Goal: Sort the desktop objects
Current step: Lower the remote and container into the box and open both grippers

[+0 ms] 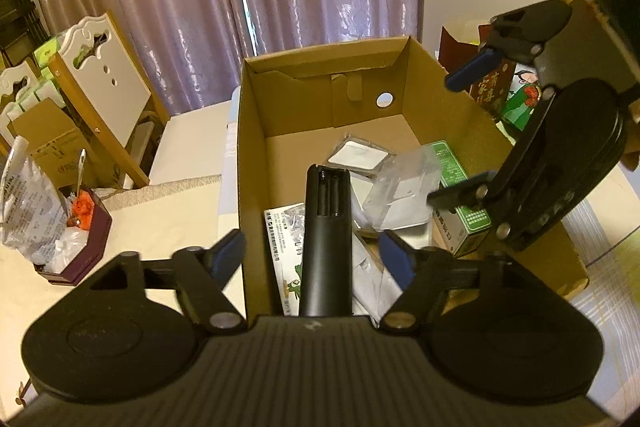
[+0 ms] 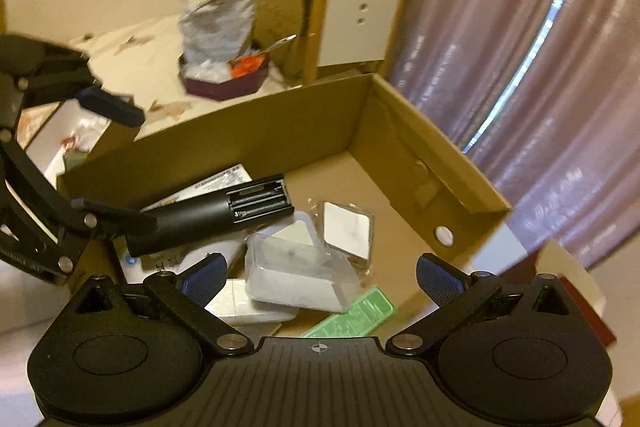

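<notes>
An open cardboard box (image 1: 460, 107) (image 2: 256, 131) holds sorted items. A black remote control (image 1: 326, 239) (image 2: 212, 213), battery bay uncovered, lies in the box between my left gripper's spread fingers without touching them. My left gripper (image 1: 314, 259) is open over the box's near wall. It also shows in the right wrist view (image 2: 108, 155) at the left. My right gripper (image 2: 320, 279) is open and empty above the box's contents. In the left wrist view it (image 1: 468, 131) hangs over the box's right wall.
In the box lie a clear plastic case (image 2: 304, 267), a small square packet (image 2: 346, 233), a green carton (image 1: 460, 195) (image 2: 356, 311) and printed leaflets (image 1: 286, 255). A maroon tin (image 1: 76, 243) (image 2: 224, 83) with bags stands on the table. White chairs (image 1: 104, 79) and curtains stand behind.
</notes>
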`<action>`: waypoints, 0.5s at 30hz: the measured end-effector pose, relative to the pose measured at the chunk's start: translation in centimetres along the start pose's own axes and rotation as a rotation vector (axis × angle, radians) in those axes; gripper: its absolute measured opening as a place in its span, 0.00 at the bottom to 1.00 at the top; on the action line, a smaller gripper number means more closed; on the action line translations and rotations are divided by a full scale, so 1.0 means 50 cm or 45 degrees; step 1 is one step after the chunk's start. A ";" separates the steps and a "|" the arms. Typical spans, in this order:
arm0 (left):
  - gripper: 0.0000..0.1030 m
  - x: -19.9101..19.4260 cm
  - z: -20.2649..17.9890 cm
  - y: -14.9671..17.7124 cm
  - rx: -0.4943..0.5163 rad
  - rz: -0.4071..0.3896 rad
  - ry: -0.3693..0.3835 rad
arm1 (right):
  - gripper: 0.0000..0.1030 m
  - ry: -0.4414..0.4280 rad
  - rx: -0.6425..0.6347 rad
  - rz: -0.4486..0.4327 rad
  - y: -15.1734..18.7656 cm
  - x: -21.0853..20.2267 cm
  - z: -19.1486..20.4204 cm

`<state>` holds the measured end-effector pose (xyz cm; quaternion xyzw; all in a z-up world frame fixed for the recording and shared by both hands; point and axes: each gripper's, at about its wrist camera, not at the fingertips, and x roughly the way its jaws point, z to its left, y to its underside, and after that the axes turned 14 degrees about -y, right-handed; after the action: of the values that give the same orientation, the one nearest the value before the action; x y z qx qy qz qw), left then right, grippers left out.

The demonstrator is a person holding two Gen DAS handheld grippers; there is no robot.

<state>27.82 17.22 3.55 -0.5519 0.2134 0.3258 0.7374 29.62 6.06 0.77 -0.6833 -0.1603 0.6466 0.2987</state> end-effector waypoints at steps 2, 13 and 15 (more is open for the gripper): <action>0.78 -0.010 0.000 0.001 -0.005 -0.005 -0.003 | 1.00 0.030 0.048 -0.015 0.007 -0.020 0.006; 0.99 -0.069 0.004 0.028 -0.051 -0.014 0.001 | 1.00 0.070 0.433 -0.129 0.076 -0.129 0.054; 0.99 -0.080 0.005 0.036 -0.061 -0.013 0.000 | 1.00 0.071 0.523 -0.160 0.093 -0.149 0.066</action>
<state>23.72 16.78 5.11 -0.5706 0.2028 0.3271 0.7254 24.76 -1.36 3.84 -0.6145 -0.0589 0.6266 0.4758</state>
